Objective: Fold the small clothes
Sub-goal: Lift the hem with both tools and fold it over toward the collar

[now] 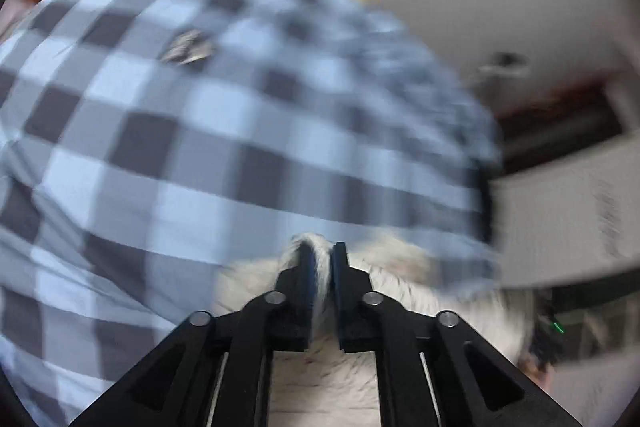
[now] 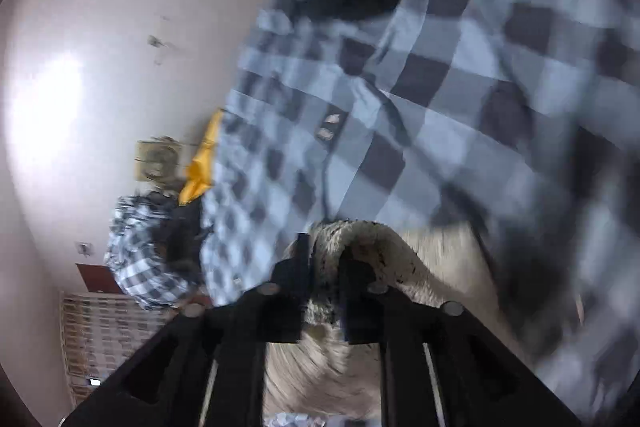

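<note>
The white fuzzy fleece garment is pinched in both grippers. Left gripper fingers are clamped on its edge; right gripper fingers likewise. Behind it is a blue-and-grey checked shirt, blurred.

No readable text, labels or numbers; small patch on checked shirt too blurred to make out.

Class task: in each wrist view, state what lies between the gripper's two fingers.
In both wrist views, a fold of the white fleecy garment sits pinched between the fingers of the left gripper and right gripper.
</note>
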`<state>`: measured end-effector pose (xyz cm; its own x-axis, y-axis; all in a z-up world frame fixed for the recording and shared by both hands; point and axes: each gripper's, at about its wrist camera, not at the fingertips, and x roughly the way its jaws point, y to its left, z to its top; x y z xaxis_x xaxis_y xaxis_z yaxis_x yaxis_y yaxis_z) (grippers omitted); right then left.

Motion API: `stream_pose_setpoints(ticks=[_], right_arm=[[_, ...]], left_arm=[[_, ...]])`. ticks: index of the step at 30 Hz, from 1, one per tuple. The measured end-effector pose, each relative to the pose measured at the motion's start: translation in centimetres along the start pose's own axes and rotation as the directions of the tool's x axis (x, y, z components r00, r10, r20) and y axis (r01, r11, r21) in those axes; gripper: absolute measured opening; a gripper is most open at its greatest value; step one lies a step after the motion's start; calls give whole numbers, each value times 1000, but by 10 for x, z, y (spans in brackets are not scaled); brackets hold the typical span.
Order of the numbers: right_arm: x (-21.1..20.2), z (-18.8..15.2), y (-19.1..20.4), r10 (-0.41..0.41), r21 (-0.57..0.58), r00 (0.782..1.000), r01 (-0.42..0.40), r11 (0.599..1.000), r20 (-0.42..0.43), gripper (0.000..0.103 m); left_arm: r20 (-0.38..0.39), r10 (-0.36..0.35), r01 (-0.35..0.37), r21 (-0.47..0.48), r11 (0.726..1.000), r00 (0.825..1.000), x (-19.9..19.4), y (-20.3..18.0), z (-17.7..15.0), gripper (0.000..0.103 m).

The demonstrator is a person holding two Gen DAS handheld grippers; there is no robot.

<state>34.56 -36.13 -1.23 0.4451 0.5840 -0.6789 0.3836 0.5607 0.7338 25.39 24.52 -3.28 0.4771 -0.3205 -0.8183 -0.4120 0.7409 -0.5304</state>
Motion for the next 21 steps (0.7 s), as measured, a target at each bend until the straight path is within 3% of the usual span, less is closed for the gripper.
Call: stream_pose_setpoints(ticks=[1, 2, 3, 4, 5, 6, 7, 8, 9, 13, 14, 16, 18, 19, 21], right_arm=[[24, 16, -17, -38, 30, 999, 38, 999, -10, 12], [33, 21, -30, -124, 59, 992, 123, 991, 16, 14], [37, 22, -38, -232, 75, 971, 228, 971, 61, 21], [40, 20, -42, -277, 56, 956, 273, 960, 93, 32], [44, 17, -43, -268, 3, 958, 269, 963, 106, 38], [45, 13, -42, -265, -31, 958, 270, 962, 114, 44], [47, 4, -39, -290, -92, 949, 302, 949, 127, 48], [49, -5, -35, -326, -147, 936, 343, 928, 130, 51], [51, -17, -32, -355, -212, 927, 374, 903, 123, 52], [38, -82, -24, -384, -434, 922, 369, 822, 57, 54], [36, -95, -23, -405, -484, 913, 375, 791, 46, 54], [25, -133, -28, -464, -610, 885, 388, 691, 37, 54], [18, -156, -43, -526, -682, 850, 407, 608, 38, 54], [13, -163, -54, -546, -688, 837, 411, 599, 25, 54], [2, -169, -78, -548, -649, 836, 395, 651, -41, 54]], left_arm=[[25, 134, -135, 35, 990, 991, 9, 3, 5, 9], [66, 198, -204, 95, 974, 978, 11, 2, 9, 9], [94, 221, -232, 138, 963, 971, 11, 2, 8, 10], [113, 255, -272, 177, 946, 960, 10, 1, 7, 15], [121, 273, -292, 200, 935, 954, 10, 1, 5, 19], [117, 286, -307, 245, 920, 951, 10, 0, -3, 43], [105, 289, -307, 264, 914, 952, 11, -2, -6, 100], [85, 288, -300, 294, 907, 954, 11, -3, -16, 97], [86, 274, -287, 330, 899, 958, 9, -4, -31, 102], [36, 276, -264, 432, 863, 961, -4, -11, -91, 102], [14, 304, -277, 452, 848, 953, -7, -6, -113, 102], [-17, 341, -292, 477, 829, 940, -12, -3, -144, 102], [-47, 332, -270, 481, 834, 942, -18, -1, -170, 102], [-65, 310, -241, 486, 840, 948, -18, -2, -181, 102], [-85, 263, -189, 490, 851, 961, -16, -4, -194, 102]])
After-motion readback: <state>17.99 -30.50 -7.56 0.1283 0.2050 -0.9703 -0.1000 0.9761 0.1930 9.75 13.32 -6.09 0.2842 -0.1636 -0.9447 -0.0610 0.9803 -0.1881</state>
